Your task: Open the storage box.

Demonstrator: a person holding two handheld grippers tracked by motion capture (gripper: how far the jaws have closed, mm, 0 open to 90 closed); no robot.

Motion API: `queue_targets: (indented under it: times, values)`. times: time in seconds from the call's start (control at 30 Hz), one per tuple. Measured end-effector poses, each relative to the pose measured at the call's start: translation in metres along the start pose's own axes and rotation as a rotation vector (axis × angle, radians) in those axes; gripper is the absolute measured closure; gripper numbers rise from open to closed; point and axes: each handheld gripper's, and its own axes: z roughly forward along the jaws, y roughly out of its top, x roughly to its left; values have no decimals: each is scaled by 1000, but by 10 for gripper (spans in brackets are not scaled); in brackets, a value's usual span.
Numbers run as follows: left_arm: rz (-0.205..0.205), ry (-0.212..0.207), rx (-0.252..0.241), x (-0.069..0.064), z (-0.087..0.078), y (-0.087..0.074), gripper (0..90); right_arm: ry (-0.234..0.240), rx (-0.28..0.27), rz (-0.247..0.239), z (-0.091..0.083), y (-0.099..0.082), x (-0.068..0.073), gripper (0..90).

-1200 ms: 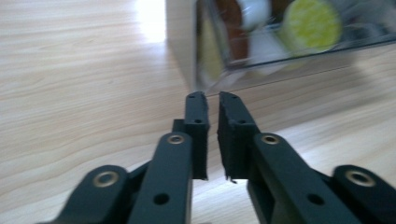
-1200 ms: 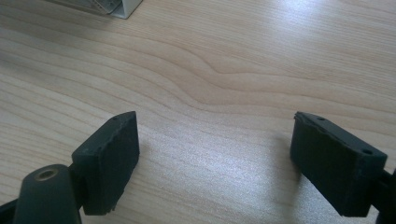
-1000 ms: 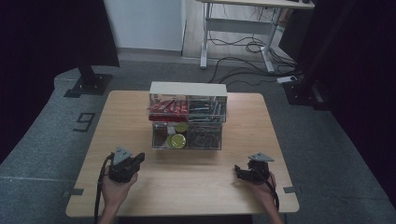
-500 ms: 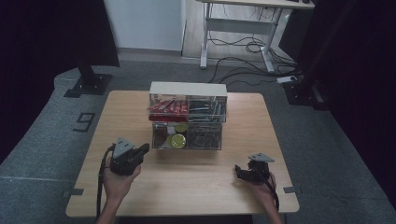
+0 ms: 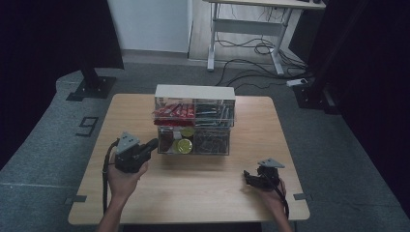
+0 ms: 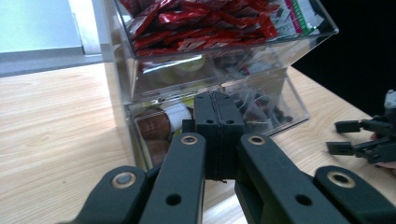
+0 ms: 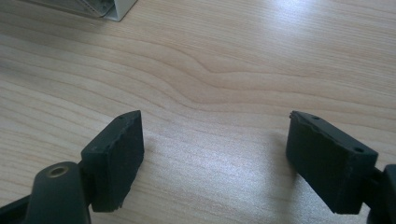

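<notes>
1. Left hand-held gripper [image 5: 151, 145]: held above the tabletop [image 5: 203, 193], just beside the lower left corner of the clear organizer [image 5: 194, 121]. Its jaws are pressed together with nothing between them; in the left gripper view the two black pads [image 6: 218, 119] meet flush in front of the organizer's lower compartment.
2. Right hand-held gripper [image 5: 249, 178]: low over the tabletop near the front right edge, well apart from the organizer. Jaws stand wide apart; in the right gripper view bare wood grain lies between the pads [image 7: 116, 154], nothing held.
3. Clear organizer: stands at the centre rear of the tabletop, two tiers, with a white back.
   - Upper left compartment: red sachets [image 6: 205, 23], heaped.
   - Upper right compartment: dark, thin items; too small to identify.
   - Lower left compartment: round capsules [image 6: 156, 126], brown and yellow-green tops, directly ahead of the left gripper's closed tips.
   - Lower right compartment: dark mixed contents; cannot tell what.
4. Whether the left tips touch the organizer wall: cannot tell; from the high view they sit just beside it.
5. Both forearms enter from the bottom edge of the high view; a cable trails from each gripper.
</notes>
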Motion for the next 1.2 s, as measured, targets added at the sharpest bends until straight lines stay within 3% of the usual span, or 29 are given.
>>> queue_targets:
  times: [0.8,1.2]
  values:
    - [8,-45,25,-5,17,33,900,-3,0,1,0,0,0,192]
    - [6,-50,40,-4,26,41,900,-3,0,1,0,0,0,193]
